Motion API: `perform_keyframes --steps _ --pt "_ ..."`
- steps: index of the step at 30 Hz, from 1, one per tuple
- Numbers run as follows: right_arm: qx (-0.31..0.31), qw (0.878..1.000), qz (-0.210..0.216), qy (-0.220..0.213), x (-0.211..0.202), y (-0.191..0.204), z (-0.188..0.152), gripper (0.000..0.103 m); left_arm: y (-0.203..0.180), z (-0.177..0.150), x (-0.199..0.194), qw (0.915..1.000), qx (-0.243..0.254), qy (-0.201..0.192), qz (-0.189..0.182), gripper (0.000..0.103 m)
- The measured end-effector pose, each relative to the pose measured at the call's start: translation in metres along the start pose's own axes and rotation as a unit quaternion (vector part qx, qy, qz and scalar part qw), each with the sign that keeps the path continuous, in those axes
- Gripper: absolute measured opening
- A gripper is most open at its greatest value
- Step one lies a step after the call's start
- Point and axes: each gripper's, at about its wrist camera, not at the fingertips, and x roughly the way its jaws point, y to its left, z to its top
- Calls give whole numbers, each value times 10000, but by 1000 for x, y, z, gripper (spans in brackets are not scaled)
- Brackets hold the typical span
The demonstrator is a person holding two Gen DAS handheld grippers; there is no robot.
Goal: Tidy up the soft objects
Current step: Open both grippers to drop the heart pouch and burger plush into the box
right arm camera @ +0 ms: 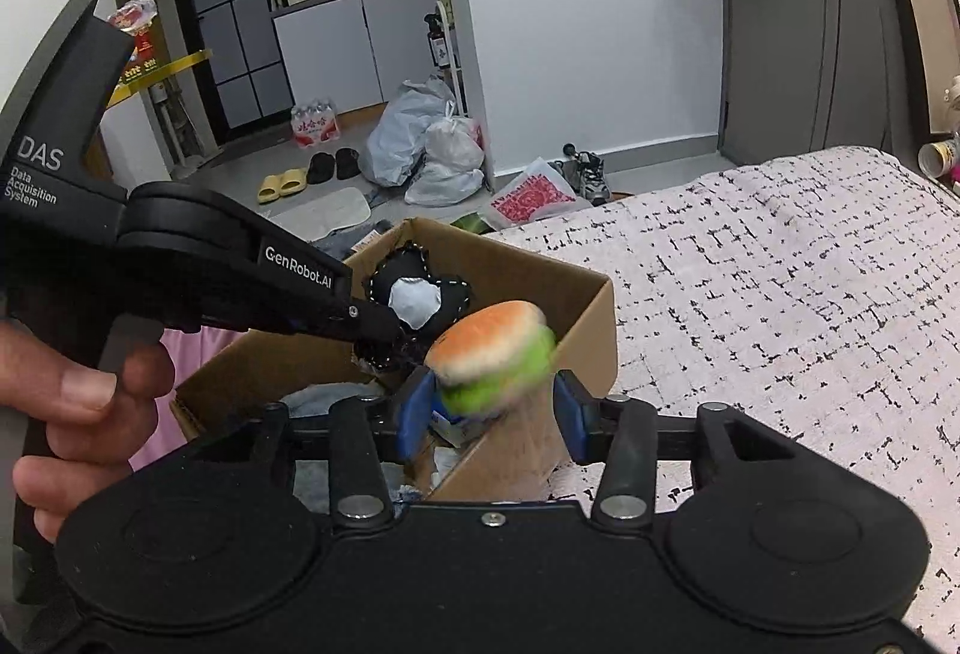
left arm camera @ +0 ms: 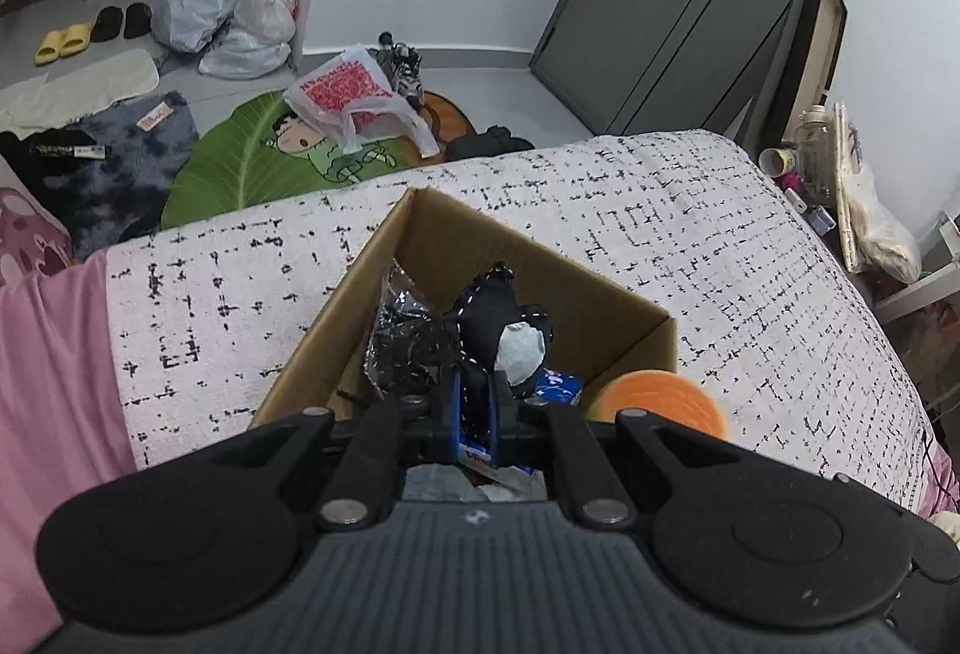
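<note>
An open cardboard box [left arm camera: 630, 330] [right arm camera: 576, 312] stands on the bed. My left gripper [left arm camera: 474, 402] is shut on a black-and-white plush toy [left arm camera: 498, 318] and holds it over the box; the toy also shows in the right wrist view [right arm camera: 414, 294], with the left gripper [right arm camera: 390, 336] beside it. My right gripper [right arm camera: 492, 414] is open, with its blue fingers [right arm camera: 414, 414] wide apart. A plush burger [right arm camera: 492, 354], orange on top and green below, is blurred between them at the box's near rim. It shows in the left wrist view [left arm camera: 666, 402] too.
The box holds a crinkled silver bag [left arm camera: 402, 342], a blue packet [left arm camera: 558, 387] and other soft items. The white black-flecked bedspread [left arm camera: 750, 258] [right arm camera: 780, 294] spreads to the right. Floor beyond the bed holds bags [left arm camera: 240, 12], slippers [left arm camera: 60, 42] and a green rug [left arm camera: 240, 162].
</note>
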Motion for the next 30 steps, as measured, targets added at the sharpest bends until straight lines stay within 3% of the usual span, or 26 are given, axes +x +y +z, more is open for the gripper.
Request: perform_keyframes --steps 10,17,21,25,28,30 --pt "90 9998 2 189 5 -1 -2 51 2 2 5 9999 -130 22 -38 8" --pt "116 9997 -79 207 -2 -3 -1 52 1 3 5 9995 -127 286 107 13" --pt "418 9989 -29 197 -18 -11 2 56 -2 6 0 9985 -89 501 202 29" --pt "677 9975 -160 150 -33 -16 5 61 -11 8 -15 9986 226 429 233 48" --pt "826 9959 -326 188 -40 -17 10 63 -15 8 -24 9981 366 446 216 54" --pt "922 9946 -434 179 -49 -16 14 76 -17 9 -31 9977 429 510 137 57"
